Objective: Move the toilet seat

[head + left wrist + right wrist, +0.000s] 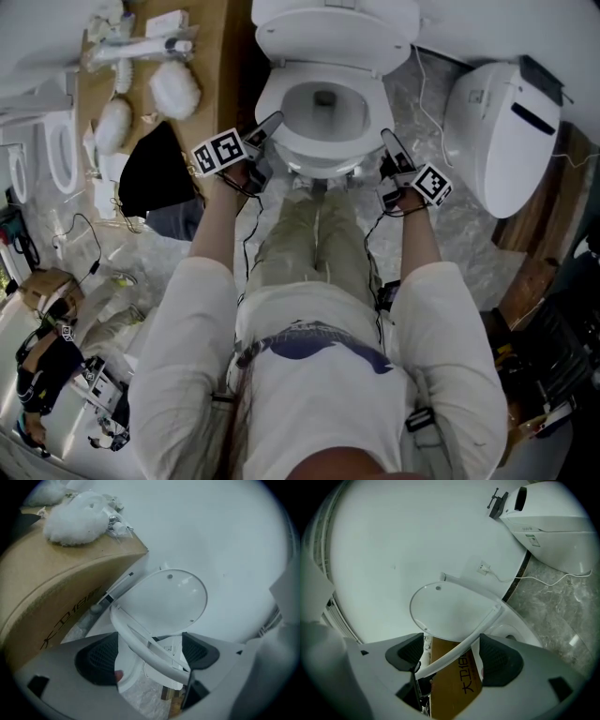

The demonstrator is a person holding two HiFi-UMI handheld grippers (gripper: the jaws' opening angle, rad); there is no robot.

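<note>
Toilet seat [319,157] is sitting at the bowl's front in head view, with the lid [333,42] standing up behind. Left tool [266,129] and right tool [387,142] are flanking it, 1 per side.

Left gripper view: left tool [150,654] is standing spread. The toilet seat [140,641] is raised off the bowl [126,679], crossing diagonally between the 2 pads and touching the right-hand one. Cardboard box [51,588] is at left.

Right gripper view: right tool [452,657] is also spread wide. The toilet seat [480,632] is crossing between its pads, leaning on the right-hand one. A 2nd toilet [553,531] is showing top right.
</note>
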